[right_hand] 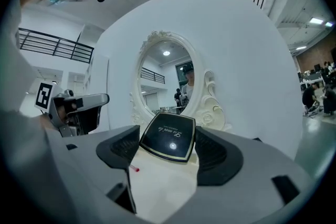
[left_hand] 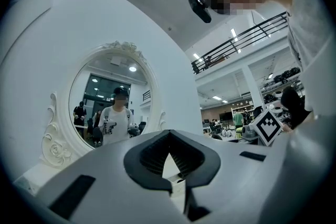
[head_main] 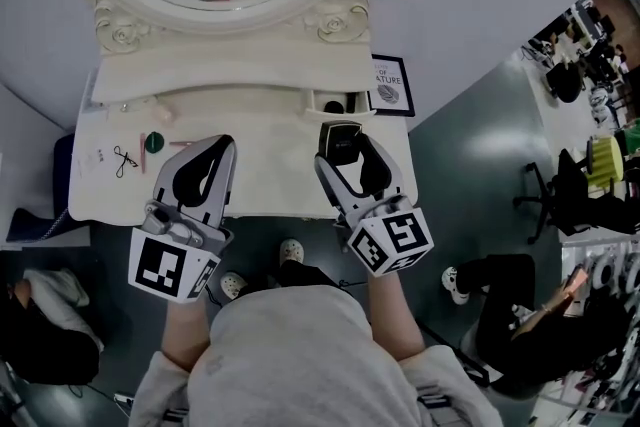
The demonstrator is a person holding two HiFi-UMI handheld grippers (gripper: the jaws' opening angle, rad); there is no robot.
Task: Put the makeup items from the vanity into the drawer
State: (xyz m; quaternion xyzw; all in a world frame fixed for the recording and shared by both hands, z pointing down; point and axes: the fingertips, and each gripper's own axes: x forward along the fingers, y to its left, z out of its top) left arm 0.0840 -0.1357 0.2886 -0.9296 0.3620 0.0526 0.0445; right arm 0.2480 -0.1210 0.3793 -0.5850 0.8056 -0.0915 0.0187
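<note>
Clamping glossy, square black compact (right_hand: 168,136).

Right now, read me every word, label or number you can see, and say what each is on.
"OF NATURE": on the framed card; the smaller print and round emblem below it are too small to read.
Gold script on the lid of the black compact: seen upside down and too blurred to read.

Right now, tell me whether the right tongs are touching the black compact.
Touching. The right gripper view shows the black compact clamped between the right tongs, with no gap at either side.
</note>
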